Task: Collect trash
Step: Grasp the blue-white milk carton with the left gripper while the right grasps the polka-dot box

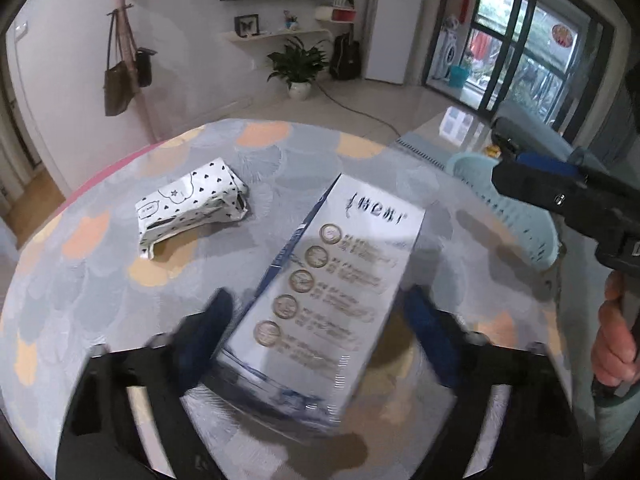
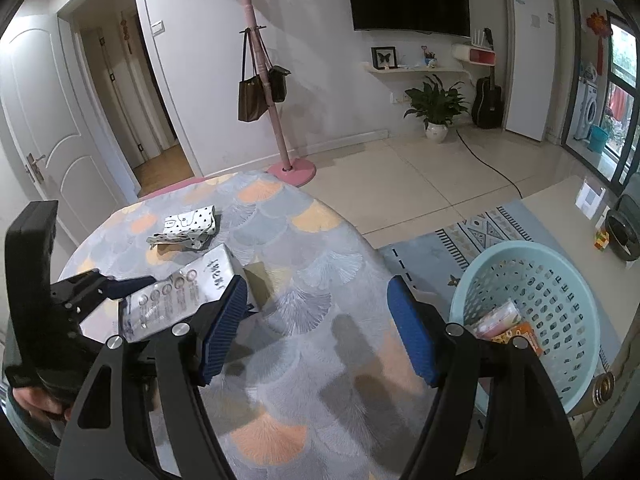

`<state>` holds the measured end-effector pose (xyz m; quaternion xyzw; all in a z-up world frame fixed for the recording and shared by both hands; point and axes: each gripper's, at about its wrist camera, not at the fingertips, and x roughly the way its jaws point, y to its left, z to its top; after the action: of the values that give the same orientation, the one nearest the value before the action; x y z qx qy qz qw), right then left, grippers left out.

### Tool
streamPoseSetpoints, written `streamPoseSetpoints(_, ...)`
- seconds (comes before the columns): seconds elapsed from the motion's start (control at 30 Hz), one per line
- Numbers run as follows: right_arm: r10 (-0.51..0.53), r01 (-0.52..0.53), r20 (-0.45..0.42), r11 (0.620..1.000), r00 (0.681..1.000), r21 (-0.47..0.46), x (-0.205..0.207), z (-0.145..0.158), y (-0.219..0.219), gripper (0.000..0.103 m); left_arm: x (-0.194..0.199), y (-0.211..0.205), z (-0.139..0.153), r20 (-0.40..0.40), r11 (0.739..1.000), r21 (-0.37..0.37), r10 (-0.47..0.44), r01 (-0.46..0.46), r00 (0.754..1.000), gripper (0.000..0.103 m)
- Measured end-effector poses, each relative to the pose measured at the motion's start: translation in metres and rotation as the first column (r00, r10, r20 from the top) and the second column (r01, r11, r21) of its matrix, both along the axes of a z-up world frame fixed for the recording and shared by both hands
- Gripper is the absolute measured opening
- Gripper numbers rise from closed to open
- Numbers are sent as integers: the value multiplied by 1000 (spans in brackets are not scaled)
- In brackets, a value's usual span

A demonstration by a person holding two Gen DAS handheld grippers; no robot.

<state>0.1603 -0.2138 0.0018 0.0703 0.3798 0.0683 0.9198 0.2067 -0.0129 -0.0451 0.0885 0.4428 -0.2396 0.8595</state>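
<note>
A long silver-white carton (image 1: 324, 288) with round emblems lies between the fingers of my left gripper (image 1: 320, 320), above the patterned round table (image 1: 120, 280). The fingers stand on both sides of it; the right finger shows a small gap, and the view is blurred. The carton shows in the right wrist view (image 2: 176, 296) too. A crumpled black-and-white wrapper box (image 1: 192, 204) lies on the table further back. My right gripper (image 2: 316, 324) is open and empty over the table's right part. A light blue basket (image 2: 532, 320) beside the table holds some packets.
A pink coat stand (image 2: 276, 120) with bags stands behind the table. A patterned rug (image 2: 472, 236) lies on the floor by the basket. A low beige table (image 2: 568, 204) stands at right. A potted plant (image 2: 436, 108) sits by the far wall.
</note>
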Motion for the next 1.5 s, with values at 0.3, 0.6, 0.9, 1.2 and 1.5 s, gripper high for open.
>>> streamPoseSetpoints(0.3,92,-91,12,996,996,-22,21,9,35,69,-37,50,12,-5,980,-103,172,-172,985,54)
streamPoseSetpoints(0.6,285,-286,-41,958,958,-29,68,-6,124,69,-60,142,25,48,881,-178,453,-438,890,54)
streamPoseSetpoints(0.9,368,-368,-42,902,929,-225,85,-24,185,69,-59,161,13,58,824,-245,538,-511,841,54)
streamPoseSetpoints(1.2,366,-377,-97,869,926,-319,107,-47,204,53,-68,148,11,107,842,-186,531,-507,841,55)
streamPoseSetpoints(1.5,378,-373,-43,878,925,-299,99,-41,201,5,-68,153,11,106,835,-211,536,-507,838,55)
